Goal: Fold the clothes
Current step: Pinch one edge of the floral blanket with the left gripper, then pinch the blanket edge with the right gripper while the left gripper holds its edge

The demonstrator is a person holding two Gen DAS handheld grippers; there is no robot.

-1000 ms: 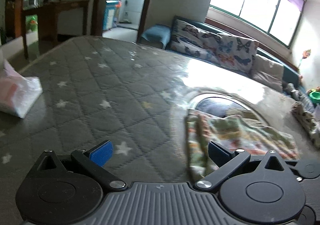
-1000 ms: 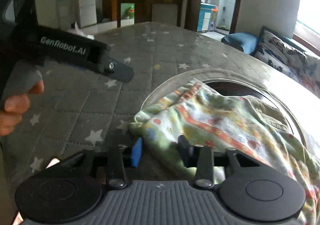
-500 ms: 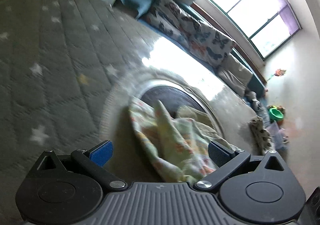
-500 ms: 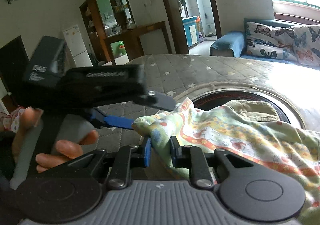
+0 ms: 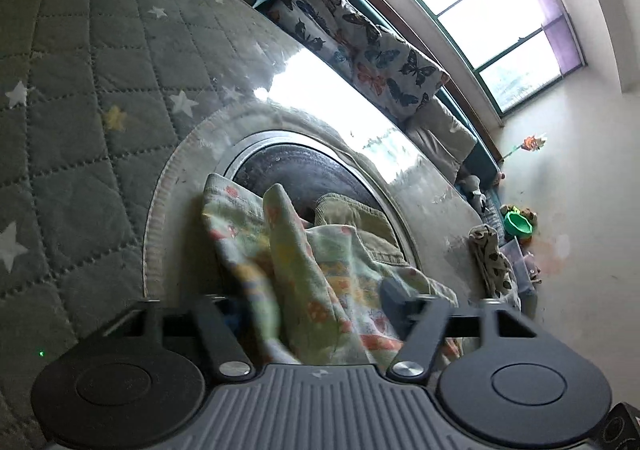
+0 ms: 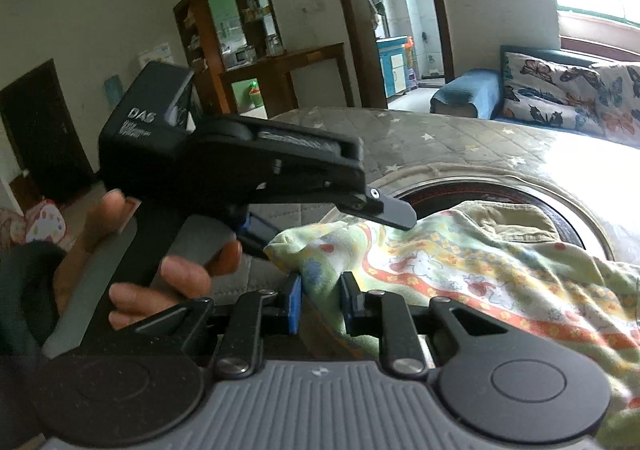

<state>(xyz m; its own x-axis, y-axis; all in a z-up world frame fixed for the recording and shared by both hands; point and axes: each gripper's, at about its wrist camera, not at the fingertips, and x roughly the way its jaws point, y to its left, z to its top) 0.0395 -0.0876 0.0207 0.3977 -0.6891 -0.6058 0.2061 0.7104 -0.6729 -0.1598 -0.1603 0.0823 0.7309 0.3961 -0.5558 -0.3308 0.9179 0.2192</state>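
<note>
A pale green printed garment (image 6: 460, 270) lies rumpled on the grey quilted bed, over a round dark patch. My right gripper (image 6: 320, 300) is shut on a fold of its near edge. My left gripper (image 5: 308, 306) is open, its jaws wide on either side of a raised fold of the same garment (image 5: 296, 262). In the right wrist view the left gripper's black body (image 6: 224, 166) is held in a hand, its fingers (image 6: 392, 210) reaching over the garment's corner. A khaki garment (image 5: 356, 222) lies partly under the printed one.
The grey star-quilted bed (image 5: 80, 70) spreads to the left and far side. A butterfly-print sofa (image 5: 360, 46) stands beyond it under a window. Toys and a green bowl (image 5: 518, 224) lie on the floor at right. A wooden desk (image 6: 288, 74) stands by the doorway.
My left gripper has swung right and down over the garment, its open jaws now straddling a fold. My right gripper has closed on the garment's edge and lifted it slightly.
</note>
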